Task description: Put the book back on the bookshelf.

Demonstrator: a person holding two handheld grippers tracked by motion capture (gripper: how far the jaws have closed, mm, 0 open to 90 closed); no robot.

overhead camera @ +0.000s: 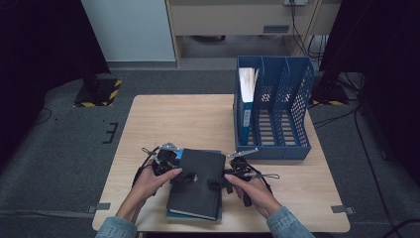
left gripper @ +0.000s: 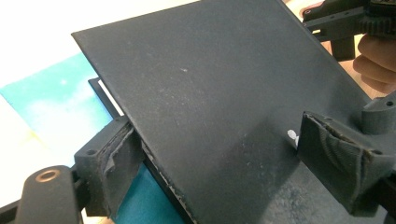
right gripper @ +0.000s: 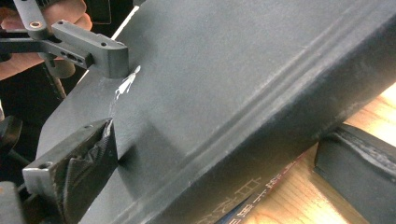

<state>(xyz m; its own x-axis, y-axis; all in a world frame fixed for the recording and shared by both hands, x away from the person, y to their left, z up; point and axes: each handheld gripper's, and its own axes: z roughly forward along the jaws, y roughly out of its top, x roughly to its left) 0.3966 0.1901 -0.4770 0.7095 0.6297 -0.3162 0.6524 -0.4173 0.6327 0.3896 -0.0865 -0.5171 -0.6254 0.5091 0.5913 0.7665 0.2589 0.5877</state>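
Because the left tool (overhead camera: 184, 174) straddled the black book's (overhead camera: 198, 182) edge with pads apart and the right tool (overhead camera: 221, 181) bracketed its spine, grip uncertain, that book, lying on a teal one (left gripper: 56, 105) at the bench's (overhead camera: 163, 119) front, risked slipping when lifted.

Both forearms come in from the bottom edge of the high view, sleeves at the lower corners, angled towards each other. The left hand (overhead camera: 148, 184) grips the left gripper (overhead camera: 184, 176) at lower centre-left; in the left gripper view its fingers (left gripper: 109, 170) stand wide apart, one at lower left, one at lower right. The right hand (overhead camera: 255, 191) carries the right gripper (overhead camera: 218, 184) just right of centre, pointing left. Its fingers (right gripper: 77, 170) look spread too, though whether they press on anything is hard to judge.
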